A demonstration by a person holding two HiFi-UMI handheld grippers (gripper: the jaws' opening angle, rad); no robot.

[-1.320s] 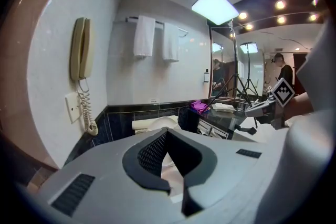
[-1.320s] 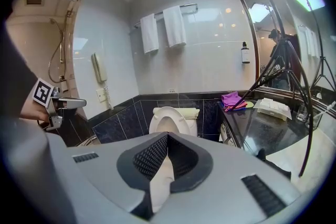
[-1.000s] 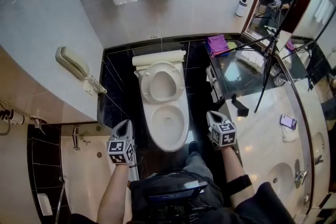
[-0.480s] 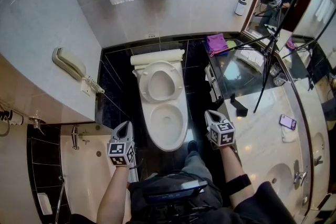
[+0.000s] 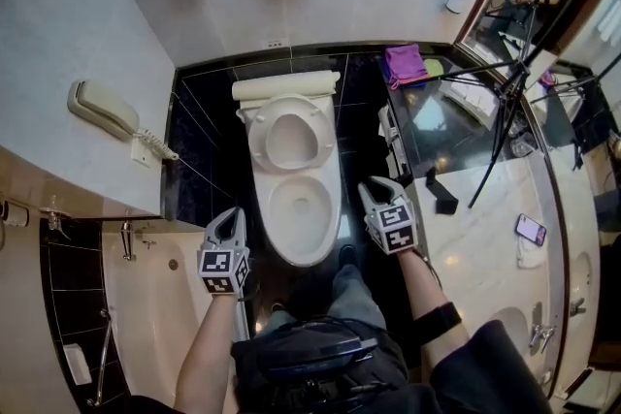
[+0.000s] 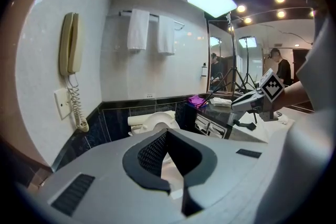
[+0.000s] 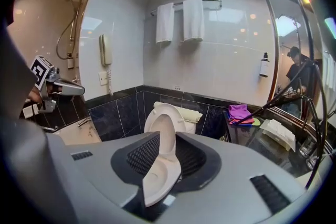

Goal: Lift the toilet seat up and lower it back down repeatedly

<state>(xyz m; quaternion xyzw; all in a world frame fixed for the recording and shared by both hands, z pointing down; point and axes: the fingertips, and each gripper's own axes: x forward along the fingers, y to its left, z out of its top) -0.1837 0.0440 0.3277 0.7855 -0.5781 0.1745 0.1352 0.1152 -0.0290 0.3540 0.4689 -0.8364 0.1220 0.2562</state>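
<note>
Head view shows the toilet seat [image 5: 291, 133] standing raised at the back of the bowl [image 5: 303, 208], apart from both tools: the left tool [image 5: 228, 214] clenched empty, the right tool [image 5: 373, 187] released, its jaws just opening, nothing between them.

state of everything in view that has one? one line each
toilet seat: raised, upright.
toilet bowl: uncovered.
left gripper: shut, empty.
right gripper: open, jaws have just been opening, nothing between them.
wall phone: handset hung up.
towels: hung up.
</note>
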